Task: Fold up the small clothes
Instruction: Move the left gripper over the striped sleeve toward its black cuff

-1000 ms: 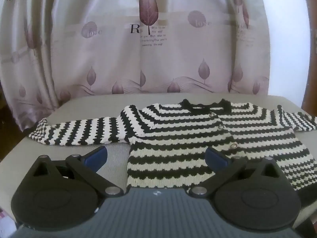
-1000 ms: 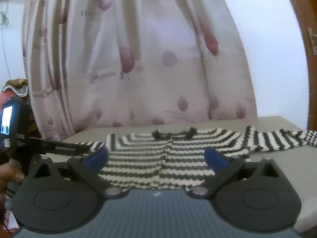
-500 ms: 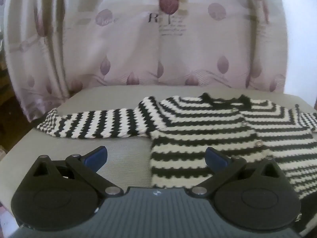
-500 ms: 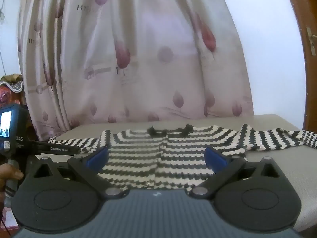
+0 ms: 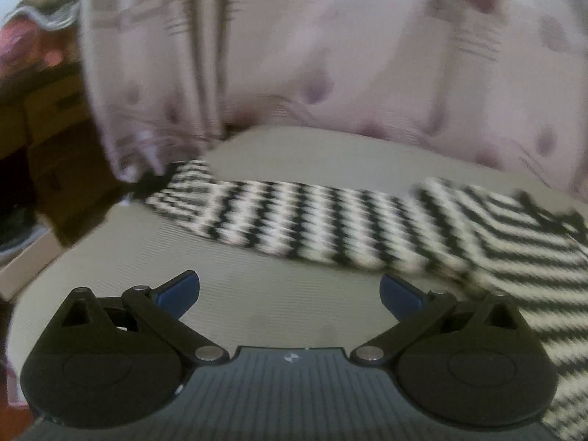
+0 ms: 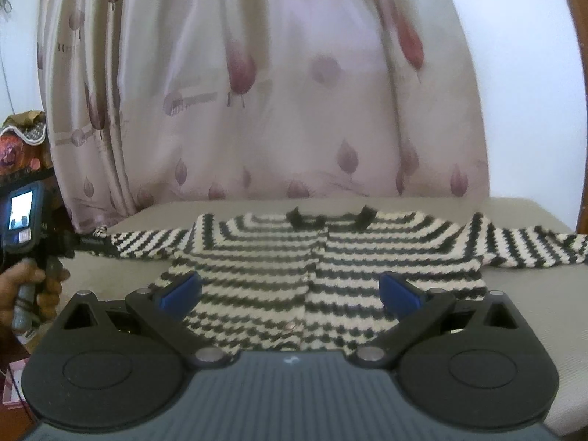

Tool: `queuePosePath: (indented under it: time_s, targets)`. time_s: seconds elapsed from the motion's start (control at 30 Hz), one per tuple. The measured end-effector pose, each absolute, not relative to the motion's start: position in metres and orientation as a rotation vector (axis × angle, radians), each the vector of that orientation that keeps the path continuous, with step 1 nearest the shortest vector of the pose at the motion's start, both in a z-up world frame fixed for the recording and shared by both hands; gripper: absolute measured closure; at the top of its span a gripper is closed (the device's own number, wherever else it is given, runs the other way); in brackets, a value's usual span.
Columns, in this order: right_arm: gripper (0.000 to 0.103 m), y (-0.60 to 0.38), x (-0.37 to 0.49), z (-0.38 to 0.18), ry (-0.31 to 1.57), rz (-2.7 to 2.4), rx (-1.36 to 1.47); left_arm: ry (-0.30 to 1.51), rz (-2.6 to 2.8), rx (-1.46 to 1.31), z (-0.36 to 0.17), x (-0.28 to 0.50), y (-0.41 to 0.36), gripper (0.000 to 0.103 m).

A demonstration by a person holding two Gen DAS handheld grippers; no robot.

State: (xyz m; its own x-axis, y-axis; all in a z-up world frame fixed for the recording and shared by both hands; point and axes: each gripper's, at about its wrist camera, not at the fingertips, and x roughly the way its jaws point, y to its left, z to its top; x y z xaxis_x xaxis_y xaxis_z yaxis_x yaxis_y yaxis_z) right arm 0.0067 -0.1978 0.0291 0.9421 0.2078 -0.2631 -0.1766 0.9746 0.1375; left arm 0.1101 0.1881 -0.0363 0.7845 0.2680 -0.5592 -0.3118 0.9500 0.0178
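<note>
- My left gripper (image 5: 289, 296) hangs with its jaws spread wide and nothing between them, low centre of the left wrist view, over bare grey table (image 5: 235, 268).
- The striped sweater (image 6: 323, 257) lies flat and face up across that table, collar toward the curtain (image 6: 279, 84) at the top of the frame, both sleeves stretched out sideways.
- The relation that matters: the left sleeve (image 5: 294, 220) runs as a long band from the upper left of the left wrist view down to the right, where it joins the body; its cuff end sits at the far left by the curtain's hem. The sleeve lies ahead of my left jaws and apart from them, not yet touched.
- That view is motion-blurred, so I cannot judge the gap finely.
- My right gripper (image 6: 290, 294) is also wide open and empty, in the lower middle of its frame, facing the sweater's hem and button line.
- I judge the left gripper the nearer one to this sleeve, so the first fold looks like its job.
</note>
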Motion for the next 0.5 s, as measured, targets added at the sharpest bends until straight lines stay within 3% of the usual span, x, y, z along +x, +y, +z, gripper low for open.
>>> queuePosePath:
  time_s: [0.2,0.33,0.5]
  targets:
    - [0.0,-0.19,0.02,0.026,0.311,0.206,0.095,0.574,0.455,-0.157,-0.035,0.145,0.265,0.002]
    - [0.0,-0.189,0.027,0.022,0.335,0.203,0.092,0.576,0.516,-0.314,-0.039,0.167,0.329,0.015]
    - [0.0,-0.187,0.036,0.018,0.362,0.194,0.088,0.601,0.517,-0.484,-0.049,0.187,0.383,0.016]
